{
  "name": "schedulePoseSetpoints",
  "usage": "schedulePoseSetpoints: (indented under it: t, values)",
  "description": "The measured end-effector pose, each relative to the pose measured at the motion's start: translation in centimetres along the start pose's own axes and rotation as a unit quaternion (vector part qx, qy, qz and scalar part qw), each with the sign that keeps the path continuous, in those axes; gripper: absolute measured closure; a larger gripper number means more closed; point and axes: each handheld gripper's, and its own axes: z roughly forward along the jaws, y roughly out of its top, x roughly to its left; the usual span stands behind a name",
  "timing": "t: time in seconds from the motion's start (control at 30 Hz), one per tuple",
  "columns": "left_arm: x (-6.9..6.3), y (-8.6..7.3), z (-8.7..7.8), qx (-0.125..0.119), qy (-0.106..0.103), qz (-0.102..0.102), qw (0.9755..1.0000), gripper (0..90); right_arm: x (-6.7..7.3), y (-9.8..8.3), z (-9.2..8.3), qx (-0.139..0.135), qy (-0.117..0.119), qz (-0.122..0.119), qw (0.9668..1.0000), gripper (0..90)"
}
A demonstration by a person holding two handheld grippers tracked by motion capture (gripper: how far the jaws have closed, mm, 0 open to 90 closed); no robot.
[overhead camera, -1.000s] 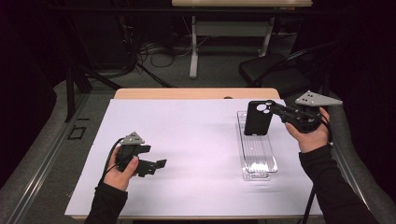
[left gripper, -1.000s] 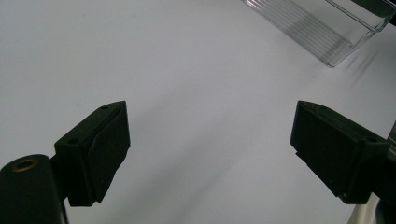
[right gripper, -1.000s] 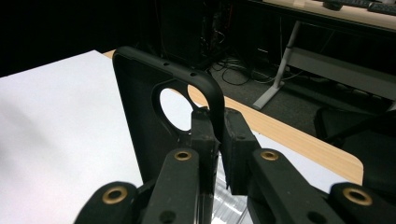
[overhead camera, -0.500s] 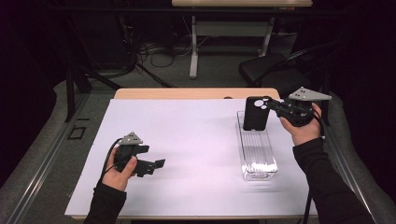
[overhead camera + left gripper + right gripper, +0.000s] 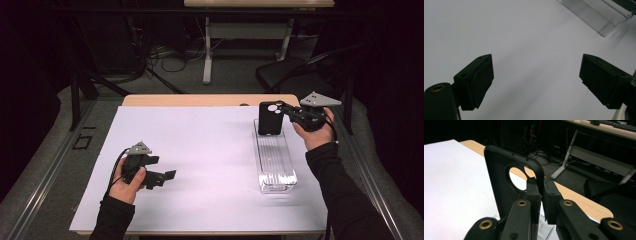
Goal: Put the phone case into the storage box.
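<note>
Two grippers over a white-covered counter (image 5: 210, 150). Right gripper (image 5: 286, 114) at far right, jaws pinched tight on the side edge of a black phone case (image 5: 270, 119), held upright over the far end of a clear plastic tray (image 5: 275, 165); camera cutout at the top. Left gripper (image 5: 162, 176) low at near left, jaws spread wide, holding nothing, well apart from tray and case.

The high view looks forward and down over the whole white table (image 5: 200, 165); the left gripper view sits close above it, facing the clear tray (image 5: 599, 15) at upper right; the right gripper view, close behind the black phone case (image 5: 506, 187), faces level; the high view shares tray (image 5: 275, 160) and case (image 5: 270, 119).
</note>
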Motion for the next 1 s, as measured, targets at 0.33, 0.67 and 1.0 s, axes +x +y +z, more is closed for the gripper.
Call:
schedulePoseSetpoints:
  t: [0.33, 0.67, 1.0]
  values:
    - [0.1, -0.2, 0.2, 0.003, -0.002, -0.005, 1.0000, 12.6, -0.4, -0.9, 1.5, -0.002, -0.008, -0.012, 0.9999, 85.1]
    - [0.2, -0.3, 0.2, 0.005, -0.001, -0.007, 1.0000, 12.6, -0.5, -1.7, 3.3, 0.001, -0.015, -0.017, 0.9997, 85.0]
    - [0.3, -0.5, 0.2, 0.006, 0.001, -0.009, 0.9999, 12.6, -0.8, -2.4, 4.3, -0.001, -0.014, -0.016, 0.9998, 85.1]
